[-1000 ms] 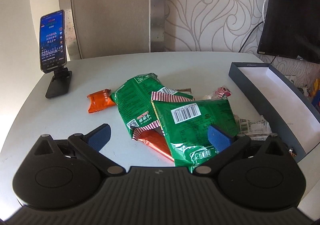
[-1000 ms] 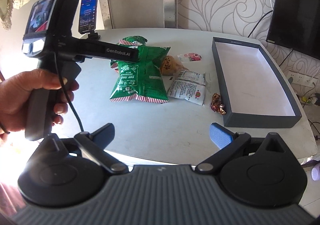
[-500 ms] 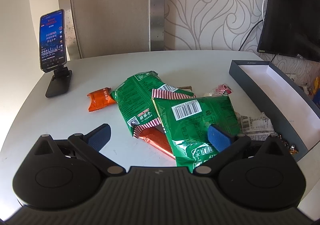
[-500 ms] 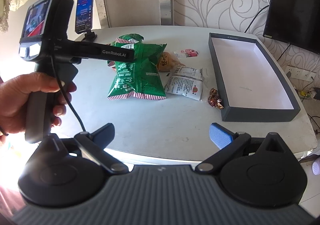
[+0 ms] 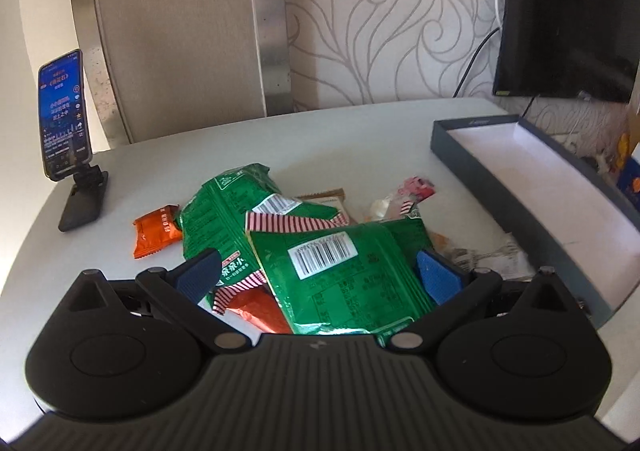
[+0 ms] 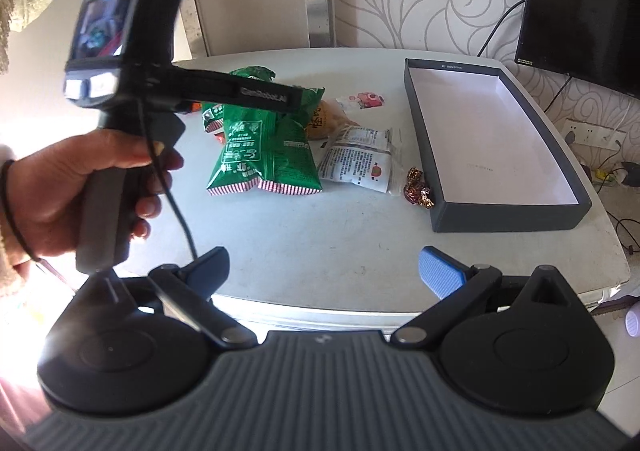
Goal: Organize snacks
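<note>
The right gripper [image 6: 324,271] hangs over the near edge of the white surface [image 6: 320,227] with its jaws spread wide and nothing between them. At left a person's hand [image 6: 76,191] grips the handle of the left gripper [image 6: 192,91], whose body reaches out over the snack pile; its fingertips are hidden. Two green snack bags [image 6: 264,147] with red-striped seams lie overlapping mid-surface. Just right of them sit a round yellowish pastry packet [image 6: 324,117], a small pink-printed candy wrapper [image 6: 366,99] and a white printed packet [image 6: 360,163]. Shiny foil candies [image 6: 418,189] lie against the dark open box [image 6: 504,217], whose white interior looks bare.
</note>
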